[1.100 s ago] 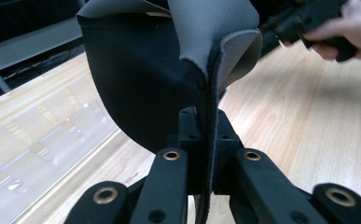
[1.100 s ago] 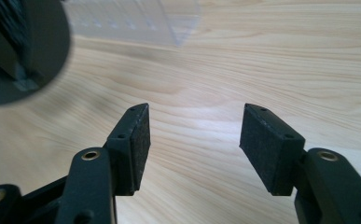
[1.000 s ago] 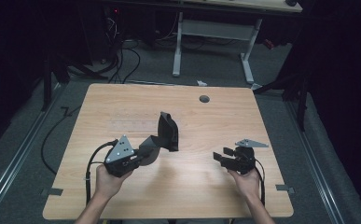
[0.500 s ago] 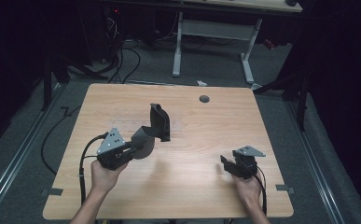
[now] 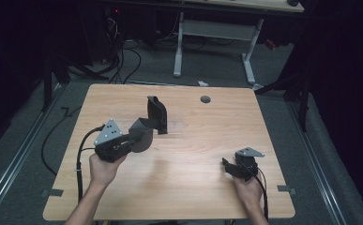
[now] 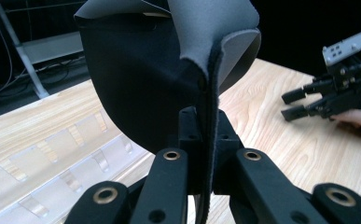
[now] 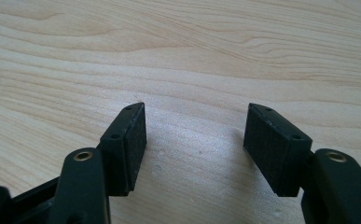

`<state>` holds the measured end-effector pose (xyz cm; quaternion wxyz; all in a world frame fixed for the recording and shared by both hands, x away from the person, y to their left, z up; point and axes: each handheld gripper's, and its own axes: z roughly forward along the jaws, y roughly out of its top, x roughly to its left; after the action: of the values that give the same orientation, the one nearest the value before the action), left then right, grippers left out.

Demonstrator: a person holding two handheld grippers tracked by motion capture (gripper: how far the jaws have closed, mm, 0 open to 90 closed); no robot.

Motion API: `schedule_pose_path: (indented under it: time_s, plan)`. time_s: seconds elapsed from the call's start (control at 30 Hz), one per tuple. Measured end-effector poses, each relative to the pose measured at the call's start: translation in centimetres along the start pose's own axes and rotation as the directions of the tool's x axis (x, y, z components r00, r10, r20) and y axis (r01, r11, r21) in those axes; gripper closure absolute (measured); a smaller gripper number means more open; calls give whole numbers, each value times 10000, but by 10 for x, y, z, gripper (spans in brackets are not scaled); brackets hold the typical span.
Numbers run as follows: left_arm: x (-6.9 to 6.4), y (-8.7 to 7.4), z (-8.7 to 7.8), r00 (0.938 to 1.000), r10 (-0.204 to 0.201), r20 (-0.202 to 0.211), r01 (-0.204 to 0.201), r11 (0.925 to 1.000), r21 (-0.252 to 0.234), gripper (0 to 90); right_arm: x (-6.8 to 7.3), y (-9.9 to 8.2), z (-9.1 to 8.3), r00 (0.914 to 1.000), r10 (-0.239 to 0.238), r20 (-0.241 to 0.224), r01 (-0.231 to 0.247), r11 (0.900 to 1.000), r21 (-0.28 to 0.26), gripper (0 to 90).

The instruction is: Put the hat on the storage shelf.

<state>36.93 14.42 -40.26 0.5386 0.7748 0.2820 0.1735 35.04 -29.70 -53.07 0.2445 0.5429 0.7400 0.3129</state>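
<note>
Left gripper [image 5: 139, 136] is clamping the seam edge of a black-and-grey neoprene sleeve [image 5: 156, 115], holding it above the light wooden bench [image 5: 188, 187] toward its left edge. Right gripper [image 5: 227, 165] is resting open, empty, near the right edge.

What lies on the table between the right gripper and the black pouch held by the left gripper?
Nothing: in the high view, bare wooden table separates the right gripper from the black pouch pinched by the left gripper.
</note>
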Motion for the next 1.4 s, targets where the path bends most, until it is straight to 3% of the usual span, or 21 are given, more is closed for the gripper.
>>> schedule_pose_path:
  time_s: [0.57, 0.97, 1.23, 1.4]
  plan:
    - [27, 11, 1, 9947, -457, -922, 442, 9988, -188, 867, 1, 0, 0, 10000, 14, -46, -14, 10000, -5, 392]
    - [51, 17, 0, 9806, -452, -1907, 423, 9989, -193, 867, 0, 0, 0, 10000, 12, -52, -12, 10000, -4, 391]
    - [65, 16, 8, 9748, -315, -2209, 298, 9995, -110, 867, 1, 0, 0, 10000, -21, -64, 21, 10000, 4, 390]
    - [74, 14, 11, 9710, -452, -2350, 388, 9987, -319, 867, 1, 0, 0, 10000, -3, -57, 3, 10000, 6, 390]
